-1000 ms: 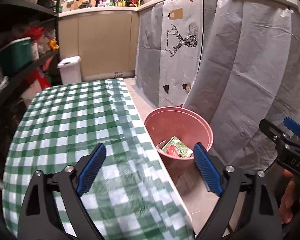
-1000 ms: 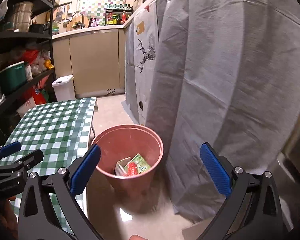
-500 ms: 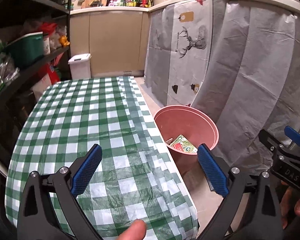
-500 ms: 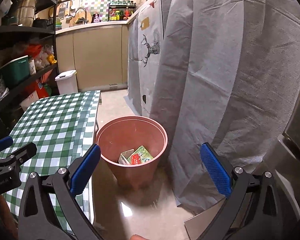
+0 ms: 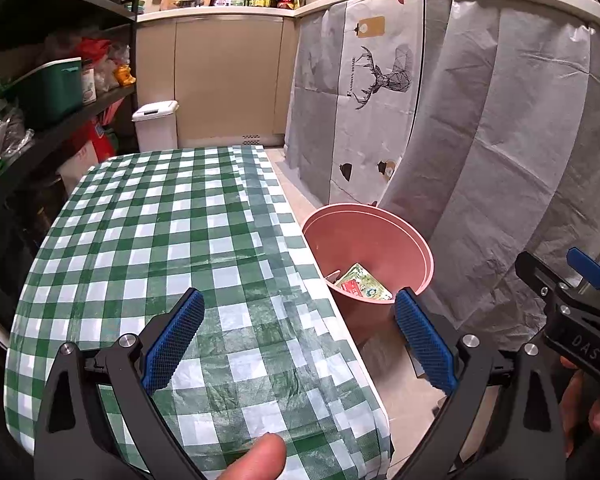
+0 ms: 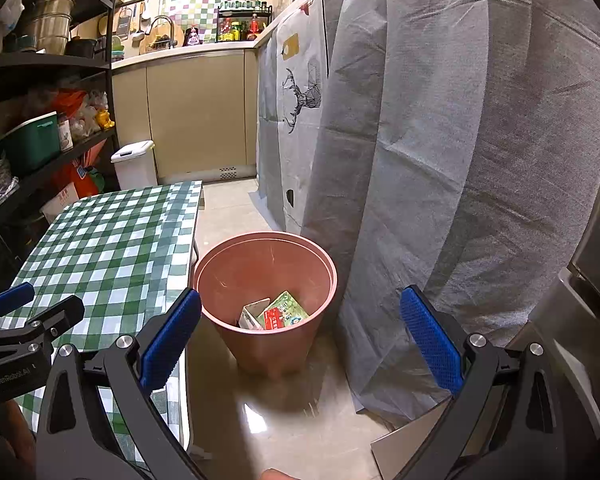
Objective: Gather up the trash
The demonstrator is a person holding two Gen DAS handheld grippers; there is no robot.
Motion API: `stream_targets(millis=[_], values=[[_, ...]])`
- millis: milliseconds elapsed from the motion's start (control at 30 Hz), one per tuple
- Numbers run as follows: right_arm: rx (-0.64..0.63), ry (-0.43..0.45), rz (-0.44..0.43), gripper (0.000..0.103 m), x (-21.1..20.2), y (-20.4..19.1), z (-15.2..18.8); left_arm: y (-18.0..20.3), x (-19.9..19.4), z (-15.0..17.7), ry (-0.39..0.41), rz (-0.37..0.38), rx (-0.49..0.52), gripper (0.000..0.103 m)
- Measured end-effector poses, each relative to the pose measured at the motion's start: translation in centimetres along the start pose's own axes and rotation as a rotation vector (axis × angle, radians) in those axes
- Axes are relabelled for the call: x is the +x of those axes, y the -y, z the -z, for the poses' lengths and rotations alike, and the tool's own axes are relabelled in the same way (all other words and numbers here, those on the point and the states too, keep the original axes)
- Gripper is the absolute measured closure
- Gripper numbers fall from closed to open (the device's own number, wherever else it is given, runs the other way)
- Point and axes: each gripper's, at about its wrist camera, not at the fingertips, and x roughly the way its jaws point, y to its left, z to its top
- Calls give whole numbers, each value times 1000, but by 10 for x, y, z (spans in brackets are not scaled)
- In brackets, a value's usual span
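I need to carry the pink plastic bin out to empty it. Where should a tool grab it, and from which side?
Grip the pink plastic bin by its thin top rim, coming down from above on the side away from the green checked table. It stands upright and open, and its round body looks too wide for the jaws.

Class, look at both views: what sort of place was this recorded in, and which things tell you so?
Most likely a home kitchen. A counter with a sink tap and a rack of sauce bottles runs along the back wall, cupboard doors sit below it, and open shelves hold pots and packaged goods.
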Motion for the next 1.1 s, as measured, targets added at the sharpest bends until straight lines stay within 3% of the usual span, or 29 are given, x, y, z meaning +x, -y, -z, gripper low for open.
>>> stream_targets(millis=[1100], values=[[3, 1, -1, 5, 1, 1, 0, 3, 0, 1, 0, 8, 16, 10]])
